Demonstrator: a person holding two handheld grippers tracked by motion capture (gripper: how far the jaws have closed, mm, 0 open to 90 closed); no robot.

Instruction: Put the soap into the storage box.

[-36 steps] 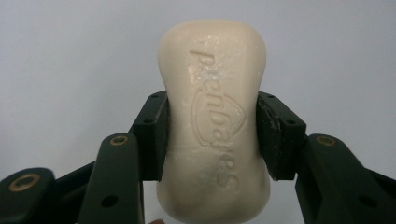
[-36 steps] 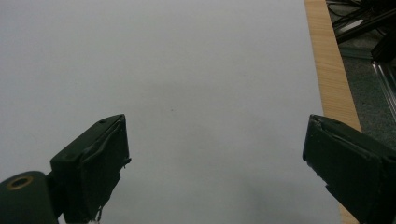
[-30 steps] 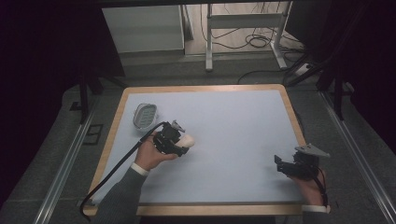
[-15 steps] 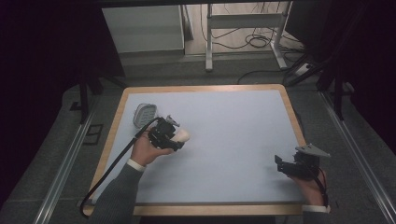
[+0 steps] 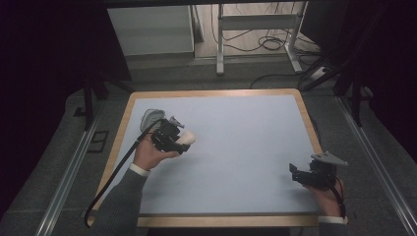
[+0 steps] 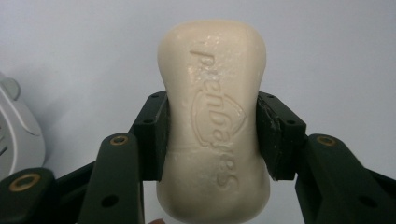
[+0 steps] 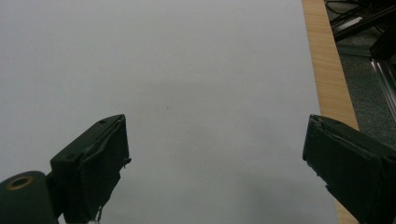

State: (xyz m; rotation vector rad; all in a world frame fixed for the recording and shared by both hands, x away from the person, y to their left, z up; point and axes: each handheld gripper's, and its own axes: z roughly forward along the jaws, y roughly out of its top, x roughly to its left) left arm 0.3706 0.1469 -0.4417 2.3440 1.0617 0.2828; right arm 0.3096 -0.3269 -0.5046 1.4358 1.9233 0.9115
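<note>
**Soap bar clamped in the left gripper, right one just sitting there with its jaws apart**

So the cream-coloured, waisted bar of soap point(image 6: 215, 126) with lettering pressed into its face is pinched at its narrow middle between the two black jaws of the left gripper point(image 6: 212, 135). Both pads press flat against its sides, so that's a firm grasp. The bottom end of the bar is cut off by the edge of the left gripper view, and the lettering is hard to read properly since it runs down the bar. In the high view the soap point(image 5: 188, 139) is just a pale blob poking out of the left gripper point(image 5: 183, 142), held over the left part of the pale blue table point(image 5: 246, 147). Can't tell from there whether it's touching the surface or a bit above it.

Just beside it, toward the table's far left corner, lies a translucent grey soap dish point(image 5: 152, 117), partly hidden behind the gripper and its cable. In the left gripper view only a white curved edge of the dish point(image 6: 18, 130) shows, cropped at the left.

The right gripper point(image 7: 215, 163) is well apart, near the table's wooden right edge point(image 7: 327, 70), jaws spread wide with nothing between them, only bare table.
</note>
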